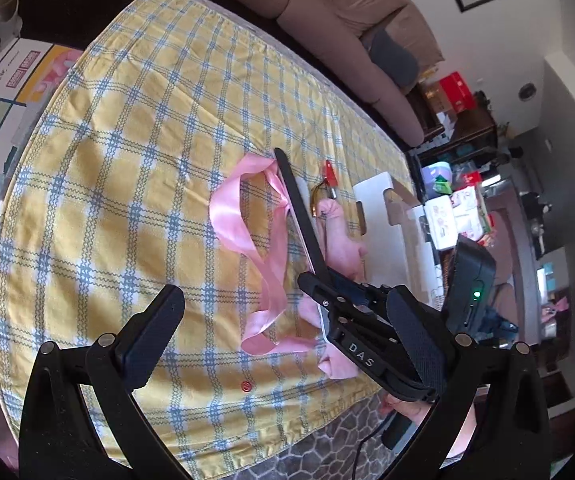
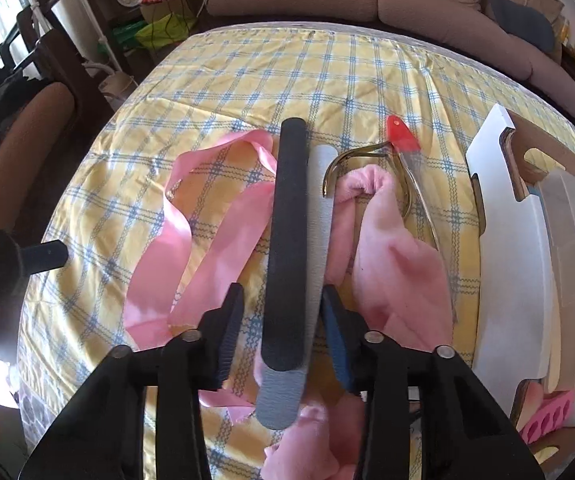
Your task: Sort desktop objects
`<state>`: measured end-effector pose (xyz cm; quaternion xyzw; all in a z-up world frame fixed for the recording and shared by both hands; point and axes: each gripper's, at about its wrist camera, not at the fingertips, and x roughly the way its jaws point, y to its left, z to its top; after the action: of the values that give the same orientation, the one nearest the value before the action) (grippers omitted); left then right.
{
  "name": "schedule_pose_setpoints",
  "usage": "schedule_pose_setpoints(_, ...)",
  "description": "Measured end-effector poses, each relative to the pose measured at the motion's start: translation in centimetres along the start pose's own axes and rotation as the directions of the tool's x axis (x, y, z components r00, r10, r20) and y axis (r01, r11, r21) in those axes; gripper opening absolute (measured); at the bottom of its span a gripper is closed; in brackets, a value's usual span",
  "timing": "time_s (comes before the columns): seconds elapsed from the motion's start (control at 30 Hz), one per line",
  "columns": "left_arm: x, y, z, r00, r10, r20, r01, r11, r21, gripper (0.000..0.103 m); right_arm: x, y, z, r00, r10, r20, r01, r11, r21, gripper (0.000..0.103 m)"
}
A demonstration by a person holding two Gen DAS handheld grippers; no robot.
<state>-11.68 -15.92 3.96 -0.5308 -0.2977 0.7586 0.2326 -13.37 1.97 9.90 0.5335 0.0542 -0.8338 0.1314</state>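
Nail files (image 2: 287,248), black on grey, lie stacked on the worktop (image 2: 367,80) between ribbon (image 2: 191,240) and pink cloth (image 2: 399,264); right gripper (image 2: 281,320) brackets them, not clenched. Pinch both squarely. Left gripper (image 1: 287,332) released.

Sorting items on the checked cloth

A black nail file (image 2: 287,240) lies stacked on a grey nail file (image 2: 307,280), both lengthwise, pointing away. Left of them a pink ribbon (image 2: 191,240) lies in loose loops; right of them is a crumpled pink fleece cloth (image 2: 399,264), its rolled end touching gold nippers (image 2: 351,164). Just beyond the nippers lies a clear file with a red tip (image 2: 401,136). At the far right a white tray (image 2: 503,240) holds pink toe separators (image 2: 547,420).
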Motion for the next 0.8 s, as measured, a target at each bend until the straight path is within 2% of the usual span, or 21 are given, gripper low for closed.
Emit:
schedule_pose_setpoints(0.1, 0.6, -0.4, -0.5, 0.998, -0.055, -0.025, 0.054, 0.998, -0.011, 0.1, -1.4, -0.9, -0.6, 0.999, 0.025, 0.037, -0.027, 0.999, 0.046, 0.022)
schedule_pose_setpoints(0.13, 1.1, -0.4, -0.7, 0.995, -0.092, -0.044, 0.091, 0.995, -0.027, 0.097, -2.0, -1.0, -0.9, 0.998, 0.027, 0.049, -0.03, 0.998, 0.052, 0.021)
schedule_pose_setpoints(0.2, 2.2, -0.2, -1.2, 0.98, -0.181, -0.085, 0.174, 0.982, -0.078, 0.093, -3.4, -1.2, -1.8, 0.997, 0.035, 0.074, -0.04, 0.998, 0.055, 0.02)
schedule_pose_setpoints(0.27, 3.4, 0.0, -1.8, 0.963, -0.243, -0.113, 0.228, 0.965, -0.131, 0.087, -4.7, -1.3, -2.8, 0.993, 0.062, 0.096, -0.069, 0.995, 0.075, 0.02)
schedule_pose_setpoints(0.4, 6.1, 0.0, -2.8, 0.936, -0.312, -0.164, 0.278, 0.939, -0.203, 0.076, -6.2, -0.8, -4.8, 0.985, 0.127, 0.118, -0.139, 0.984, 0.108, 0.018)
schedule_pose_setpoints(0.6, 8.1, -0.1, -3.2, 0.932, -0.307, -0.191, 0.263, 0.938, -0.226, 0.071, -6.6, 0.9, -7.4, 0.974, 0.192, 0.117, -0.205, 0.973, 0.11, 0.018)
schedule_pose_setpoints(0.7, 8.4, 0.2, -2.9, 0.946, -0.269, -0.18, 0.227, 0.948, -0.222, 0.071, -7.1, 1.5, -8.4, 0.967, 0.221, 0.125, -0.235, 0.966, 0.111, 0.018)
schedule_pose_setpoints(0.8, 8.5, 0.0, -2.2, 0.964, -0.212, -0.163, 0.18, 0.965, -0.193, 0.071, -7.6, 1.7, -8.8, 0.97, 0.212, 0.12, -0.223, 0.971, 0.09, 0.018)
